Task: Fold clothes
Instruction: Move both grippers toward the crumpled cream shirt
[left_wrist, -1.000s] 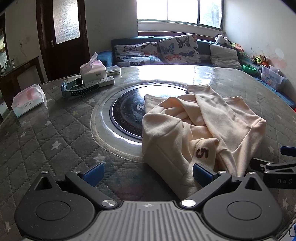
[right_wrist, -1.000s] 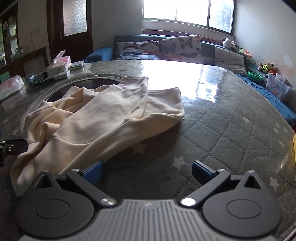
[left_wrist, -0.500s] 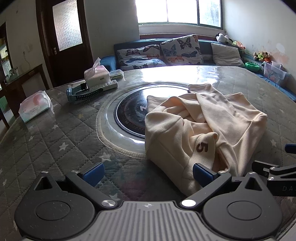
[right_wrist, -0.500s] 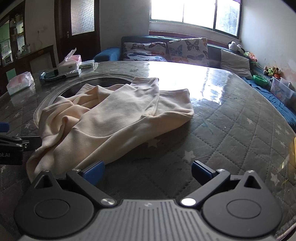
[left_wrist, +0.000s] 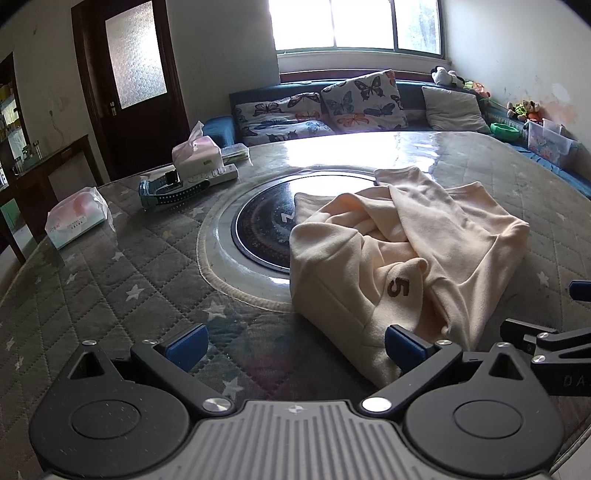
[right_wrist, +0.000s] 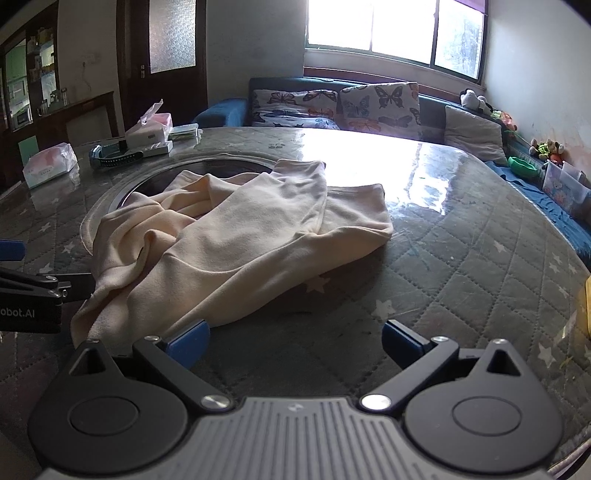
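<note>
Garment: a cream sweatshirt lies crumpled on the round bench, partly over the dark glass disc at its centre; a brown "5" shows on a near fold.
Lay of the cloth: one sleeve is thrown across the body; the hem edge hangs nearest both grippers; several layers overlap, so the true outline is hidden.
Left gripper: spread wide, pinching nothing, low over the bench just before the garment's near corner.
Right gripper: spread wide, pinching nothing, at the near edge of the cloth; its left pad sits just beside the fabric.
Likely handling: soft, light and limp, probably fleece; it should drape and sag when lifted, and may slide on the glossy bench cover.
Where to take hold: likely the two near corners of the hem, or a sleeve cuff, pinching a single layer to spread it flat first.
Nearby: a tissue box and a tissue pack stand well apart on the far left.
</note>
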